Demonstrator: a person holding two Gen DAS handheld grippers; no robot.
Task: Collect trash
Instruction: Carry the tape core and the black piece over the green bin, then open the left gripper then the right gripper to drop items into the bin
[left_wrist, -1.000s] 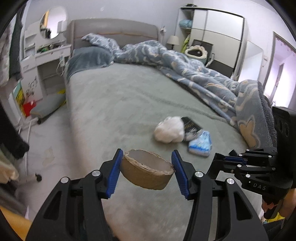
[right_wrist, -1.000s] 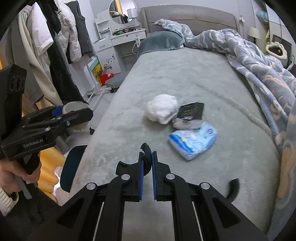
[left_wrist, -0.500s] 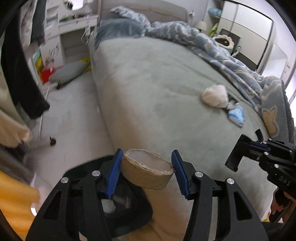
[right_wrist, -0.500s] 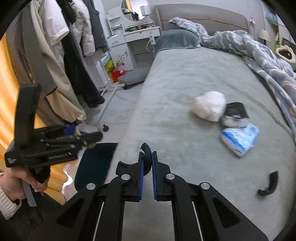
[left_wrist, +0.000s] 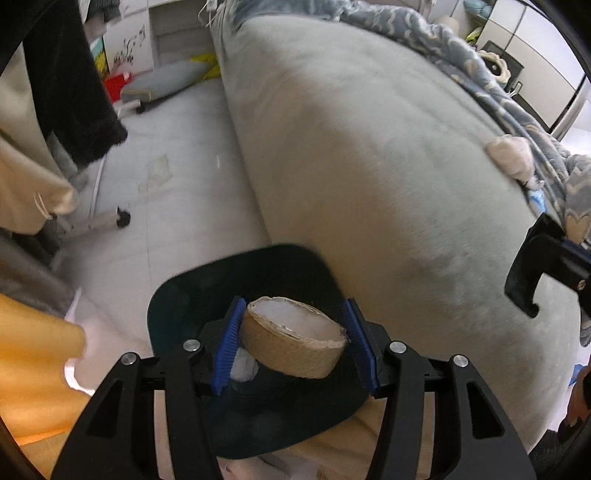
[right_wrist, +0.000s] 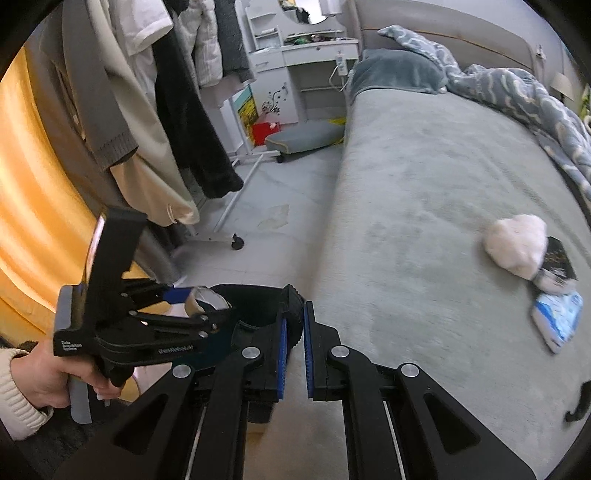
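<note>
My left gripper (left_wrist: 293, 341) is shut on a brown cardboard tape core (left_wrist: 293, 347) and holds it over a dark bin (left_wrist: 192, 291) on the floor beside the bed; white paper lies inside the bin. In the right wrist view the left gripper (right_wrist: 199, 302) hovers over that bin (right_wrist: 255, 295). My right gripper (right_wrist: 293, 325) is shut on a curved black piece (right_wrist: 293, 314). A white crumpled wad (right_wrist: 515, 245), a black packet (right_wrist: 559, 258) and a blue-white wrapper (right_wrist: 557, 319) lie on the grey bed (right_wrist: 424, 206). The wad also shows in the left wrist view (left_wrist: 509, 157).
A clothes rack with hanging coats (right_wrist: 159, 103) stands left of the bin, its wheeled foot (right_wrist: 236, 243) on the floor. A blue patterned blanket (right_wrist: 517, 96) covers the bed's far side. Another black curved piece (right_wrist: 578, 406) lies near the bed's right edge. An orange curtain (right_wrist: 33, 206) hangs at left.
Both grippers swung left, away from the trash on the bed. My left gripper carried the tape core off the bed and down over the dark bin.
</note>
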